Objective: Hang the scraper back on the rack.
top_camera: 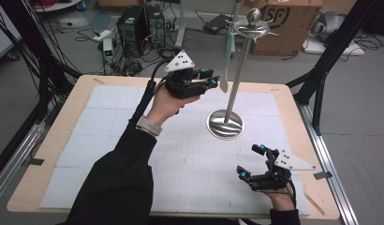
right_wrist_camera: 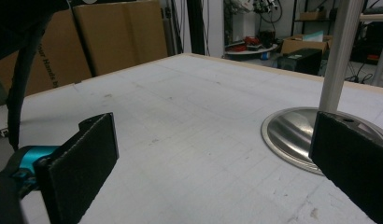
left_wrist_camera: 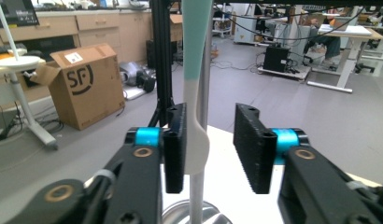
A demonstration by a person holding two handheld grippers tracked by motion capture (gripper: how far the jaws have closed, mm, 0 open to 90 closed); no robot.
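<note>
A polished metal stand (top_camera: pixel 238 70) rises from a round base (top_camera: pixel 225 124) at the middle of the table, with hooks at its top. A teal-and-white utensil (top_camera: pixel 226 61) hangs from one hook, its white end lowest. My left gripper (top_camera: pixel 210 77) is raised beside that white end. In the left gripper view the utensil (left_wrist_camera: pixel 196 93) hangs between the parted jaws of the left gripper (left_wrist_camera: pixel 210 144), close against the left pad, with a clear gap to the right pad. My right gripper (top_camera: pixel 251 162) rests low near the table's front right, open and empty. The right gripper (right_wrist_camera: pixel 217 163) faces the stand's base (right_wrist_camera: pixel 292 135).
A white gridded mat (top_camera: pixel 110 136) covers most of the wooden table (top_camera: pixel 49 140). Beyond the far edge lie computer cases (top_camera: pixel 134 23), cables and a cardboard box (top_camera: pixel 288 23). Black frame posts (top_camera: pixel 330 51) stand to the right.
</note>
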